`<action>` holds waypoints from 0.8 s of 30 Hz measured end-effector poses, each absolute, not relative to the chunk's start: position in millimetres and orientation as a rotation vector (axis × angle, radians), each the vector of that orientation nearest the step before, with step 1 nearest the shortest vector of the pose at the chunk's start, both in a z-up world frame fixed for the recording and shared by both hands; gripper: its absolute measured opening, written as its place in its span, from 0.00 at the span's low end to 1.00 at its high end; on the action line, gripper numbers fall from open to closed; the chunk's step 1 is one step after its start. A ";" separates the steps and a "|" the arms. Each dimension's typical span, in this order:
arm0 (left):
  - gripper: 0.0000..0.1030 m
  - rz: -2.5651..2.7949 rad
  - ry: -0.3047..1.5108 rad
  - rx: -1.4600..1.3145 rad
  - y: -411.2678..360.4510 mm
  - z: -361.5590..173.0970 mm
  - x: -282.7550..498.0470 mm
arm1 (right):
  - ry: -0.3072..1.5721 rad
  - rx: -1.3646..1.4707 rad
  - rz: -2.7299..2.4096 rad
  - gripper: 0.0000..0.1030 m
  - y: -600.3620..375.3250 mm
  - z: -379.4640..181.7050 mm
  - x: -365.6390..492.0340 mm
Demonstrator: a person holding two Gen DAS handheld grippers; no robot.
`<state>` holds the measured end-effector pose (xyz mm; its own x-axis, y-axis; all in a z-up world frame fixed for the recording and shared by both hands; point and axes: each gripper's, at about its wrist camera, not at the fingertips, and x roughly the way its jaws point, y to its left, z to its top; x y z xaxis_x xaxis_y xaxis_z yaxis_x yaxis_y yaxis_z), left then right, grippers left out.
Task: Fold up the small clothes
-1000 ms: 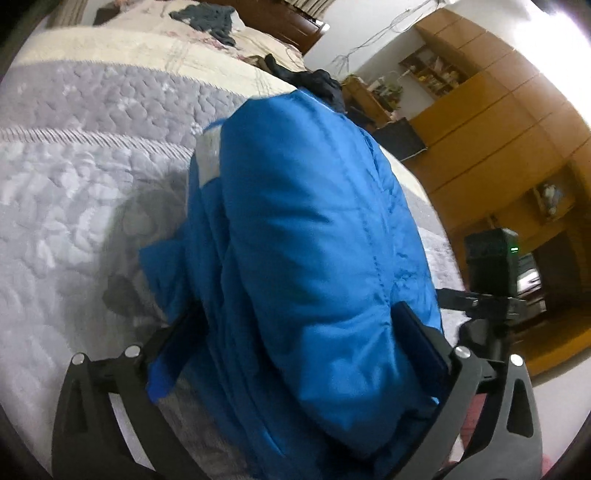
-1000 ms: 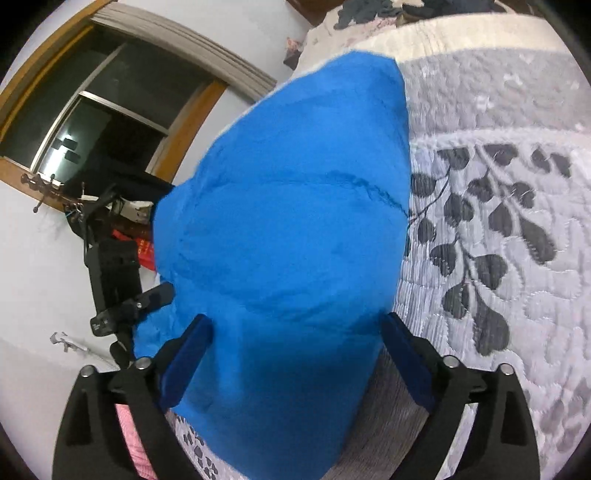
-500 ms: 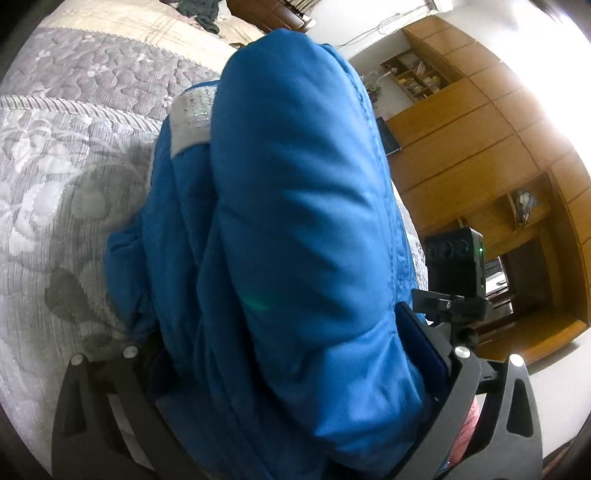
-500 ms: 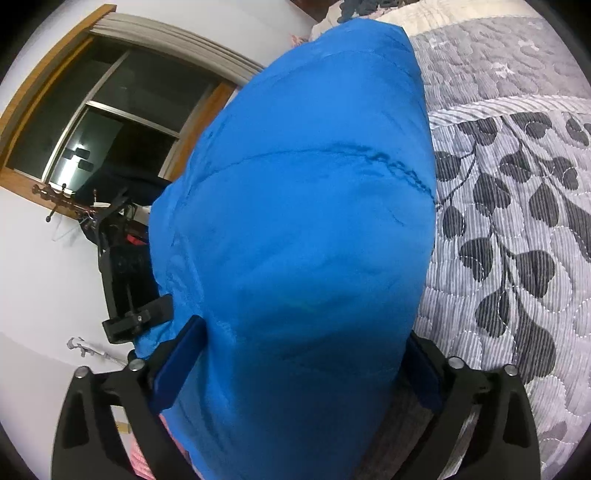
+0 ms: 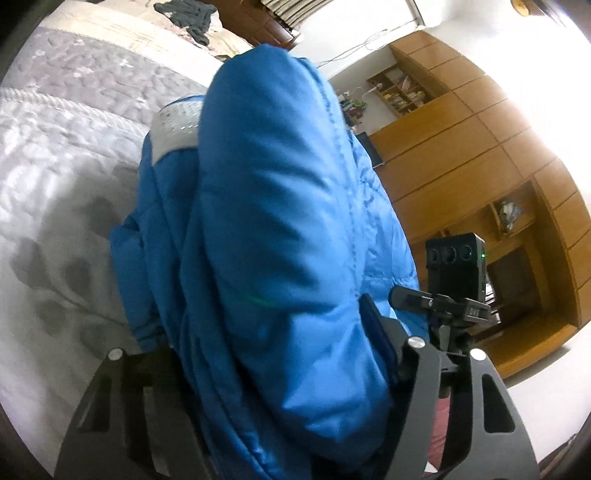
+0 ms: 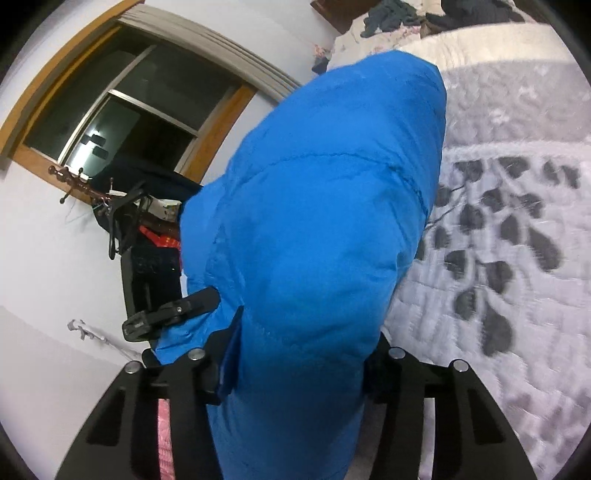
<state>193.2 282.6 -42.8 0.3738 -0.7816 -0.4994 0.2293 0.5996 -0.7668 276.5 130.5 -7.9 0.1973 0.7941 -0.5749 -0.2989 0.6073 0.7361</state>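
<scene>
A puffy blue jacket (image 5: 280,229), folded into a thick bundle, fills the middle of both views and is held up over the bed. A white label (image 5: 173,129) shows on its inner layer. My left gripper (image 5: 266,354) is shut on the jacket's near end, with padding bulging over both fingers. In the right wrist view the same blue jacket (image 6: 325,221) sits between the jaws of my right gripper (image 6: 306,369), which is shut on it. The gripped edges are hidden by the fabric.
The grey quilted bed (image 5: 55,177) with dark leaf print (image 6: 498,251) lies under the jacket. More clothes (image 5: 188,18) are piled at the bed's far end. A camera on a tripod (image 5: 456,258) stands before wooden cabinets (image 5: 498,155). A window (image 6: 122,122) and another tripod (image 6: 147,266) are on the other side.
The jacket bundle has been lifted and tipped more upright above the quilt. The right gripper's fingers have drawn closer together on it. The left grip holds as before.
</scene>
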 end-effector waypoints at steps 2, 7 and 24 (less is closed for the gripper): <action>0.61 -0.732 0.981 -0.677 264.5 -37.2 189.9 | 1.115 0.517 0.803 0.50 114.5 3.6 269.2; 0.61 -0.789 0.980 -0.669 207.2 -17.0 179.6 | 1.083 0.497 0.764 0.50 60.3 34.3 245.9; 0.65 -0.807 1.036 -0.581 60.9 -33.8 157.2 | 1.119 0.564 0.670 0.54 -80.4 -5.2 203.8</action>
<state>157.2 60.9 -33.8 0.2762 -0.8093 -0.5185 0.3040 0.5853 -0.7517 203.8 -80.4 -5.2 0.2834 0.7323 -0.6192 -0.2004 0.6766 0.7085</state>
